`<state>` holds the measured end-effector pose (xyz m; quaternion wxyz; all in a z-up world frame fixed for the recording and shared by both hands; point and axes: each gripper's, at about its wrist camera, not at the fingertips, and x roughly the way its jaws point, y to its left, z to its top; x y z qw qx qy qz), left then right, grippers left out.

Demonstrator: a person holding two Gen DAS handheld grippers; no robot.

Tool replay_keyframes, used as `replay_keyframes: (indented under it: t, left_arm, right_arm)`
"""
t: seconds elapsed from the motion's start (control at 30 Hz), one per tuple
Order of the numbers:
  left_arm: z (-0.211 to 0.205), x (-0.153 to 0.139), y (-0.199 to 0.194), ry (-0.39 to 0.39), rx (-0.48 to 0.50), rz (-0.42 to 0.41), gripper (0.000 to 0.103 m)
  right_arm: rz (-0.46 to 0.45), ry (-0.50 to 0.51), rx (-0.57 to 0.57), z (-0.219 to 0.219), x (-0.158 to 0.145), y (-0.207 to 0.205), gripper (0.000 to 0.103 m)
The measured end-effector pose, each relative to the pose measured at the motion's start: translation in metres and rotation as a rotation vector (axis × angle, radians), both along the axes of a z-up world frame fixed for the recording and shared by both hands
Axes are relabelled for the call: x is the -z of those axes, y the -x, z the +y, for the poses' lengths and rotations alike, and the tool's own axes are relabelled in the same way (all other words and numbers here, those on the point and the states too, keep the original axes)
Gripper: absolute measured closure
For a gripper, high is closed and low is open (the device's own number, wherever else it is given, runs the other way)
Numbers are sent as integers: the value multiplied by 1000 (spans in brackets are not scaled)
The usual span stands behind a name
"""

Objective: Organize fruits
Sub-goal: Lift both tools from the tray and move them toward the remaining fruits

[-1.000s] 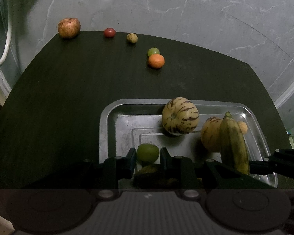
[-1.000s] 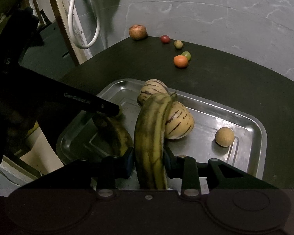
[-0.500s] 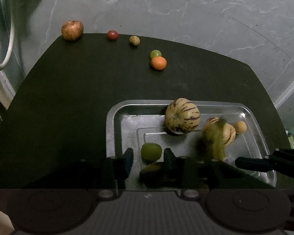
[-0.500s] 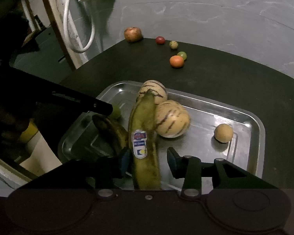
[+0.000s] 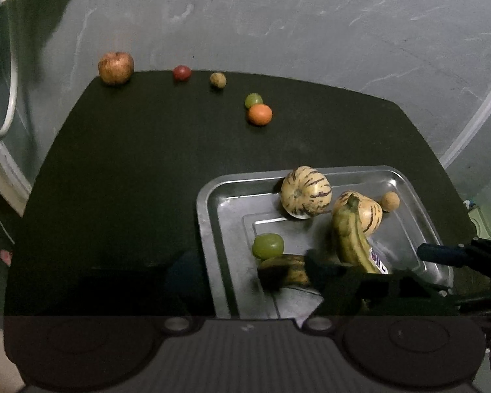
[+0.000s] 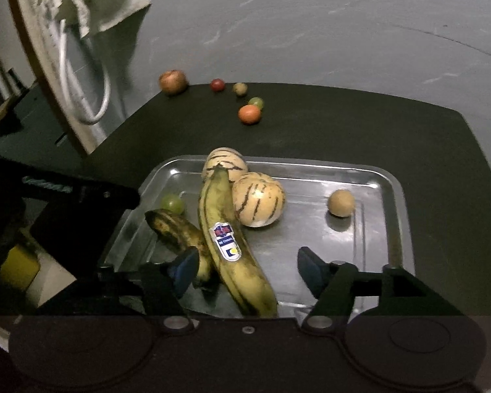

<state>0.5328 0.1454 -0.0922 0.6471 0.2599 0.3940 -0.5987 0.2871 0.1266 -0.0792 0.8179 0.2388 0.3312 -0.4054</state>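
A steel tray (image 6: 389,183) (image 5: 209,203) on the black table holds two striped melons (image 6: 258,198) (image 5: 306,191), a small tan fruit (image 6: 341,202), a green grape (image 6: 172,203) (image 5: 267,245) and a dark banana (image 6: 176,229) (image 5: 286,270). A yellow-green banana with a sticker (image 6: 227,239) (image 5: 350,239) lies in the tray, leaning on a melon. My right gripper (image 6: 248,270) is open, its fingers either side of that banana's near end. My left gripper (image 5: 245,281) is open over the tray's left edge, its left finger lost in the dark.
On the far table lie an apple (image 5: 116,67), a red tomato (image 5: 182,72), a small tan fruit (image 5: 218,80), a green fruit (image 5: 253,100) and an orange (image 5: 260,114). A white cable and a cloth (image 6: 81,9) hang at the left. A grey wall stands behind.
My right gripper opened and let the stickered banana go; it now lies in the tray. My left gripper opened wider and shifted left, leaving the green grape in the tray.
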Motion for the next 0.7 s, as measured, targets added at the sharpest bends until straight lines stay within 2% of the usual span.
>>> replay_keyframes:
  t: [0.07, 0.13, 0.4, 0.57, 0.7]
  left_arm:
    - [4, -2, -2, 4, 16, 1, 14]
    - [9, -2, -3, 4, 23, 9, 6]
    - [26, -3, 4, -25, 52, 21, 4]
    - [31, -3, 20, -40, 54, 8, 2]
    - [32, -1, 35, -57, -10, 2, 2]
  right_arm:
    - [4, 15, 29, 5, -2, 4, 21]
    - [10, 29, 63, 9, -5, 8, 18]
    - [-24, 35, 146, 17, -15, 37, 8]
    - [-51, 10, 126, 7, -14, 56, 2]
    - [-48, -8, 32, -8, -11, 72, 1]
